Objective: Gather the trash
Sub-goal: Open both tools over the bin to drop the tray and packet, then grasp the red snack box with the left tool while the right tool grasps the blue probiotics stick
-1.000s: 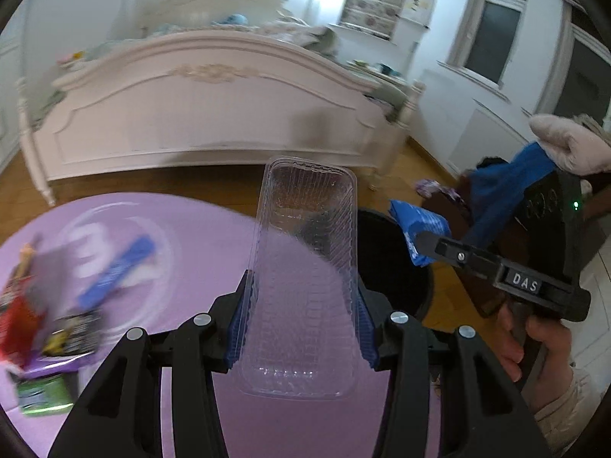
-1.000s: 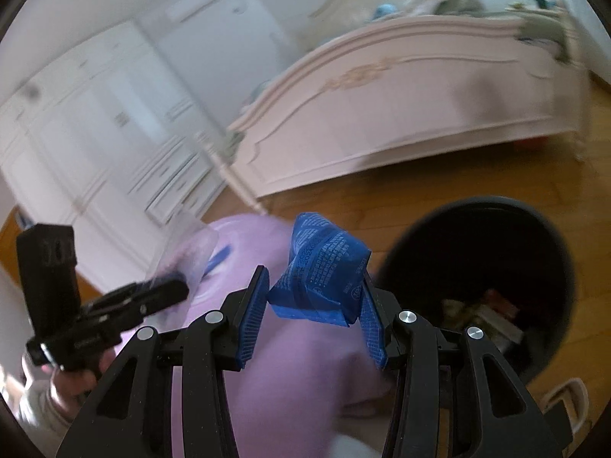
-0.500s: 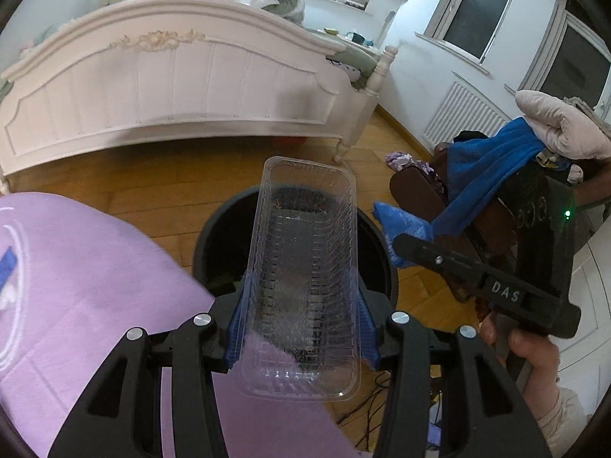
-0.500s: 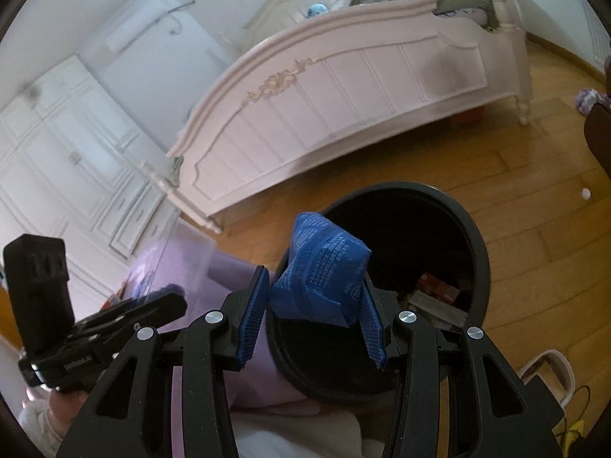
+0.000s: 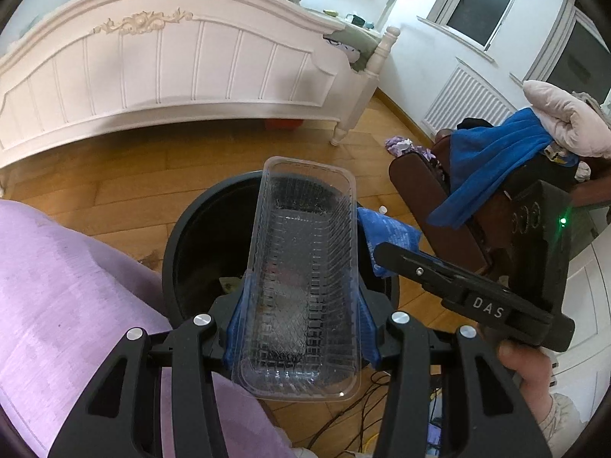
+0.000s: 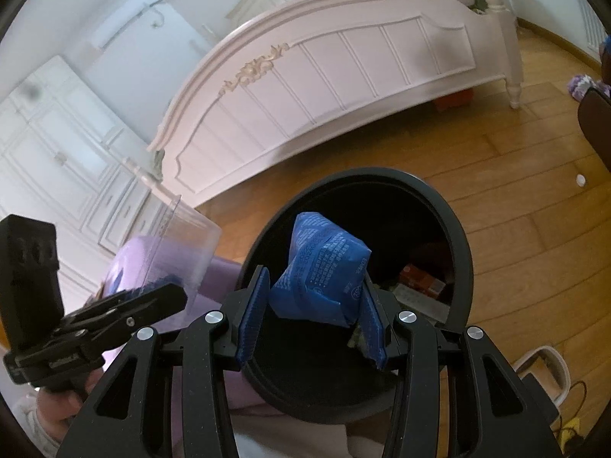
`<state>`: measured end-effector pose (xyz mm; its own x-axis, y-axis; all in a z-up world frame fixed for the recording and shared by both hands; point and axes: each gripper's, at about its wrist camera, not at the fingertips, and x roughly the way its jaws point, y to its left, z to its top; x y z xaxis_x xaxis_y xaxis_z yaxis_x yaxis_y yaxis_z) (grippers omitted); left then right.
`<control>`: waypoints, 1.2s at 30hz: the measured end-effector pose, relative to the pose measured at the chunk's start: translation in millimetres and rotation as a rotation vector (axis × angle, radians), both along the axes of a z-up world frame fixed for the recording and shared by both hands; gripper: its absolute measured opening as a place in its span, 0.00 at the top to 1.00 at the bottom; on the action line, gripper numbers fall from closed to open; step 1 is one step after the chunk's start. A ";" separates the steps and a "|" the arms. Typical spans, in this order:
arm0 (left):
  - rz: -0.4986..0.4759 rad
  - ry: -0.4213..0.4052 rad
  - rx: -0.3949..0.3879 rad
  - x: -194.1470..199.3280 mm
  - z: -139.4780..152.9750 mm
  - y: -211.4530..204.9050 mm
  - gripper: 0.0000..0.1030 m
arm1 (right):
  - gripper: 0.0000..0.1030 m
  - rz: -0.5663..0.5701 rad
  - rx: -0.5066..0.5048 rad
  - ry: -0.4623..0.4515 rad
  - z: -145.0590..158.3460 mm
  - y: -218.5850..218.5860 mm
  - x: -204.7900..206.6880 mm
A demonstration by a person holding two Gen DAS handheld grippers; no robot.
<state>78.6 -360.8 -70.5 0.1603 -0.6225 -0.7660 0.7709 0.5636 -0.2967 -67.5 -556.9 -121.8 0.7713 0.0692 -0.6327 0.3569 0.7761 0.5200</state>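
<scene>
the left gripper (image 5: pixel 301 328) has its fingers clamped on a clear plastic tray (image 5: pixel 303 286), held above the open black bin (image 5: pixel 183 252). the right gripper (image 6: pixel 311 320) has its fingers clamped on a crumpled blue wrapper (image 6: pixel 320 271), over the bin's mouth. the bin stands on the wooden floor (image 6: pixel 515 198) beside a purple worktop (image 5: pixel 57 286).

Left hand-held gripper (image 5: pixel 301 328) — pads clamped on load; right hand-held gripper (image 6: pixel 311 318) likewise, angled downward.
</scene>
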 end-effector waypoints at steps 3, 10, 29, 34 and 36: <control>-0.004 -0.003 0.005 0.1 -0.1 -1.6 0.53 | 0.56 0.008 0.000 0.005 -1.5 -0.3 3.2; -0.019 -0.039 0.026 -2.7 3.3 -8.6 0.52 | 0.47 0.007 -0.001 0.026 -3.3 0.7 9.8; 0.080 -0.106 -0.038 -3.0 35.3 70.3 0.36 | 0.29 0.094 -0.089 0.007 36.0 56.1 24.5; 0.157 -0.122 -0.061 5.1 47.1 114.8 0.36 | 0.29 0.162 -0.123 -0.006 52.8 91.3 39.3; 0.191 -0.130 -0.065 9.1 51.3 134.2 0.36 | 0.29 0.187 -0.135 -0.008 57.4 104.6 44.9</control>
